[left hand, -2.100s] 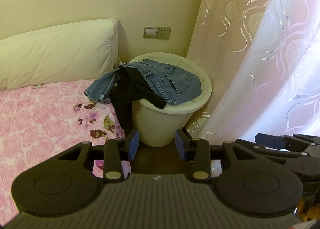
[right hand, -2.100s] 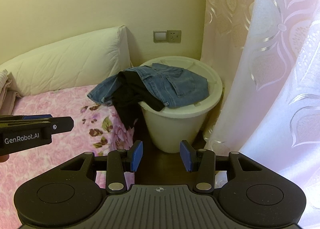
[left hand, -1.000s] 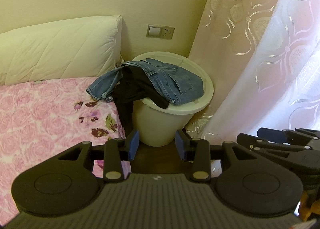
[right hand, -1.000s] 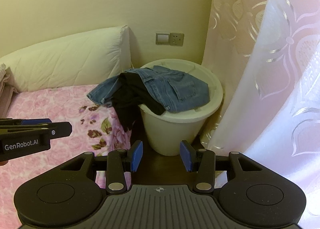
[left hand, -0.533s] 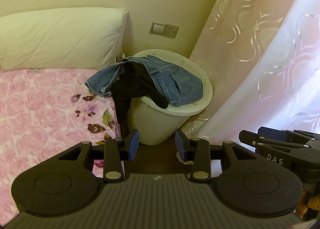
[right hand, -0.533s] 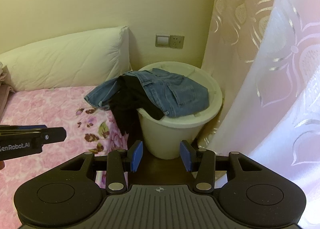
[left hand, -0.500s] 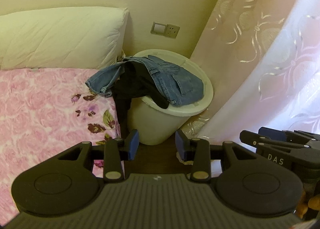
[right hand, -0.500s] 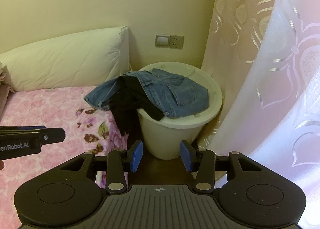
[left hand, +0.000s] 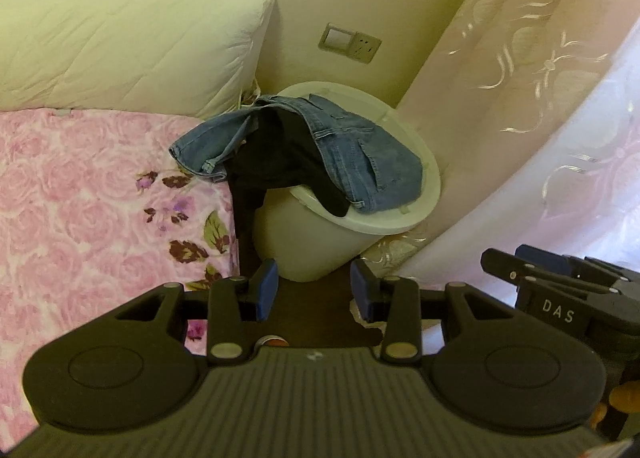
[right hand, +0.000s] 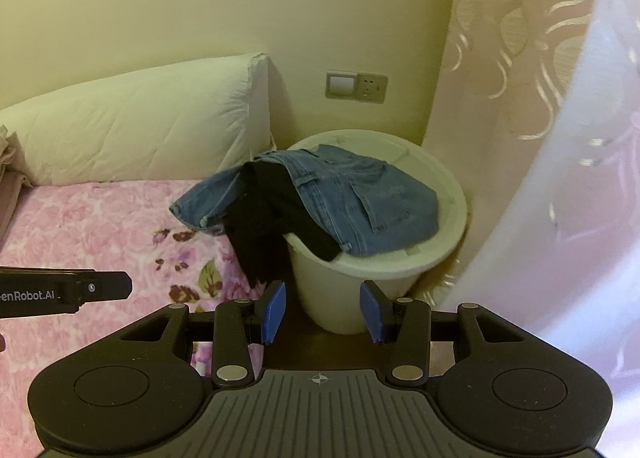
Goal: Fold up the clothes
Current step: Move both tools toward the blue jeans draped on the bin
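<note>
Two garments — blue jeans, black cloth — draped rumpled; both hand-held grippers gape.

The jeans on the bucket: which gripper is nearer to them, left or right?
Hard to tell; neither is clearly nearer. The left gripper and the right gripper both hover open, short of the jeans, left one toward the bed side.

Left wrist view: looking forward and slightly down past the left tool, bed side. Right wrist view: facing likewise past the right tool. Shared: white bin, pillow, curtain.
</note>
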